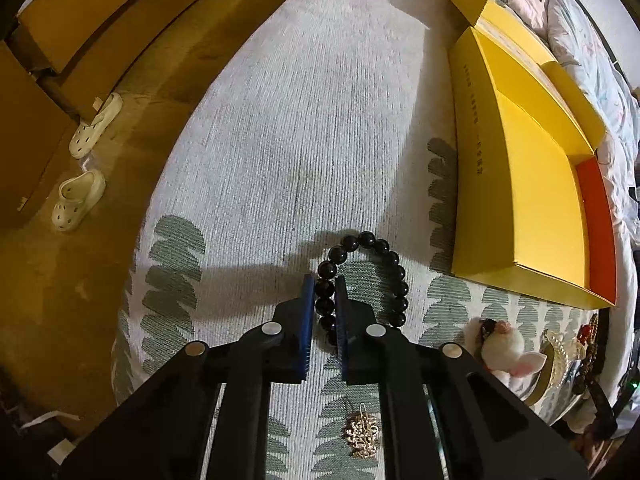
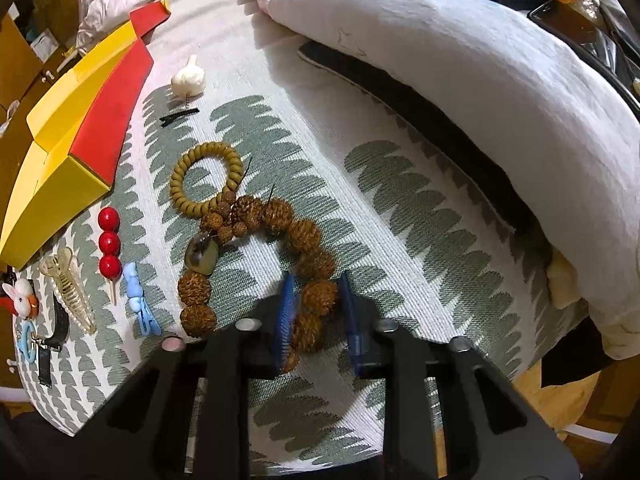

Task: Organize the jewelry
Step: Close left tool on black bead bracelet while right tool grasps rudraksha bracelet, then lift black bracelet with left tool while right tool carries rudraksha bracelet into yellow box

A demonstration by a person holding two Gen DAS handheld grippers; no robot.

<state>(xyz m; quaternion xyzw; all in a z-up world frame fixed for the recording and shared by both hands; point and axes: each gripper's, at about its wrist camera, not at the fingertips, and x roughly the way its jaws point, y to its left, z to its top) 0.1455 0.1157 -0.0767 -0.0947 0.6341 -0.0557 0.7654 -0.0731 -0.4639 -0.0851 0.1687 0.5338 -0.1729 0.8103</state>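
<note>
From the left wrist, the left claw (image 1: pixel 324 280) pinched one side of a glossy black round-bead bracelet (image 1: pixel 362 276) on the patterned bed cover (image 1: pixel 320 120), near an open yellow cardboard box (image 1: pixel 520 200). From the right wrist, the right claw (image 2: pixel 318 284) stood spread around a brown knobbly seed-bead bracelet (image 2: pixel 304 248) lying on the cover.
</note>
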